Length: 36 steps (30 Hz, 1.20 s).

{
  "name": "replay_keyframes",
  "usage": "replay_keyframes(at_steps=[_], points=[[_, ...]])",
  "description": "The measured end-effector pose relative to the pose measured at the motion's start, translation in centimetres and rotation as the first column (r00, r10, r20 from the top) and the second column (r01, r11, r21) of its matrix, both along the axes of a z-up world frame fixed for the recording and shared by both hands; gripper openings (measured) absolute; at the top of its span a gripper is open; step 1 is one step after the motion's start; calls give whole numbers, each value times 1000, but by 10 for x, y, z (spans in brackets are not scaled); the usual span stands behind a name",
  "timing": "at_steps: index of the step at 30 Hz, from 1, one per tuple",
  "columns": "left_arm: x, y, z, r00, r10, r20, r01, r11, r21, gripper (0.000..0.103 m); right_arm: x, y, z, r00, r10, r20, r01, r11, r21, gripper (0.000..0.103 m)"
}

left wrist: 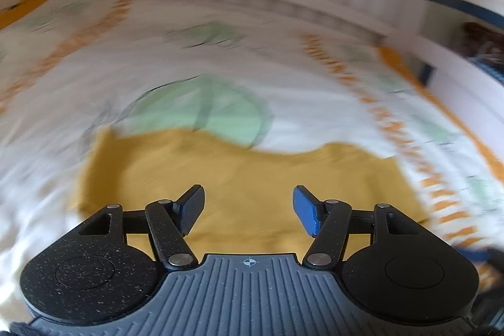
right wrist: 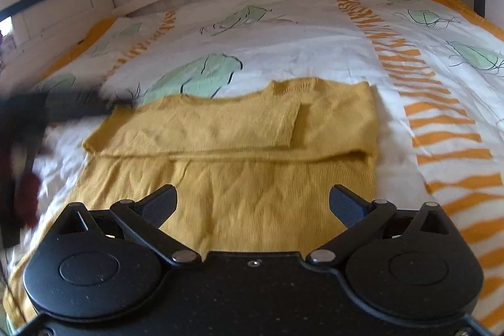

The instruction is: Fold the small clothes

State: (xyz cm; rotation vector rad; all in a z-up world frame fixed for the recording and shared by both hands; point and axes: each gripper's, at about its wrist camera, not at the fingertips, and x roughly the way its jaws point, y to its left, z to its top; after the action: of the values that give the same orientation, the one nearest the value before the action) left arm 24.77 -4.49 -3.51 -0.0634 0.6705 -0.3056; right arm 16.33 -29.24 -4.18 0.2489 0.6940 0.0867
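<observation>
Both grippers released above a part-folded mustard sweater (right wrist: 239,147) on the bed

The sweater lies flat on the patterned duvet (right wrist: 299,30), its upper part turned down with one sleeve laid across. The right gripper (right wrist: 252,203) hangs over the lower hem, fingers spread and holding nothing; the left gripper (left wrist: 249,210) is likewise spread and empty, its view heavily blurred. Likely risks: a one-layer pinch at the hem would drag the knit and undo the sleeve fold; uneven lifting by the two grippers would skew the crease; the soft duvet may bunch under the fingers
</observation>
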Motion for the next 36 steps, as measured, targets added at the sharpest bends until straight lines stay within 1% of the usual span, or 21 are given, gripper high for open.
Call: replay_keyframes(at_steps=[2, 5, 8, 12, 16, 18, 22, 25, 27, 28, 29, 30, 31, 32, 36], points=[[-3, 19, -13, 998, 55, -23, -54, 998, 31, 60, 10, -3, 0, 1000, -8, 6, 8, 1000, 21, 102], [-7, 45, -28, 991, 114, -64, -112, 993, 40, 60, 23, -7, 0, 1000, -20, 10, 19, 999, 42, 102], [-7, 59, -37, 985, 159, -71, -156, 986, 52, 60, 35, -10, -1, 999, -27, 16, 27, 998, 48, 102], [-8, 65, -54, 981, 175, -80, -167, 981, 96, 61, 55, -14, -5, 1000, -26, 12, 25, 999, 39, 102], [-18, 64, -65, 986, 164, -17, -161, 982, 94, 66, 74, -16, -10, 1000, -12, -1, 12, 999, 38, 102], [-16, 63, -65, 987, 160, -20, -158, 983, 94, 70, 83, -16, -14, 1000, -1, -13, 1, 999, 39, 96], [-17, 67, -71, 987, 159, -15, -158, 985, 66, 71, 98, -16, -26, 999, 1, -50, 2, 998, 69, 89], [-17, 65, -73, 987, 162, -7, -161, 984, 73, 72, 106, -16, -35, 997, -10, -78, 18, 995, 100, 78], [-16, 63, -76, 987, 163, -1, -162, 983, 87, 73, 110, -14, -38, 996, -11, -93, 20, 995, 102, 59], [-16, 62, -76, 987, 164, 1, -163, 982, 95, 73, 112, -12, -38, 995, -13, -98, 22, 996, 89, 52], [-16, 61, -77, 986, 164, 2, -163, 982, 99, 73, 113, -10, -37, 994, -16, -105, 24, 997, 79, 35], [-16, 62, -77, 987, 164, 3, -163, 982, 98, 74, 116, -10, -35, 994, -12, -111, 22, 996, 86, 22], [-16, 63, -77, 986, 164, 2, -163, 982, 92, 74, 117, -10, -32, 994, -2, -112, 14, 995, 104, 18], [-15, 64, -77, 987, 164, 0, -163, 983, 87, 74, 117, -8, -27, 995, 6, -104, 5, 994, 109, 18], [-15, 64, -77, 986, 164, 2, -163, 983, 86, 74, 111, -1, 7, 998, 53, -18, -52, 996, 66, 17]])
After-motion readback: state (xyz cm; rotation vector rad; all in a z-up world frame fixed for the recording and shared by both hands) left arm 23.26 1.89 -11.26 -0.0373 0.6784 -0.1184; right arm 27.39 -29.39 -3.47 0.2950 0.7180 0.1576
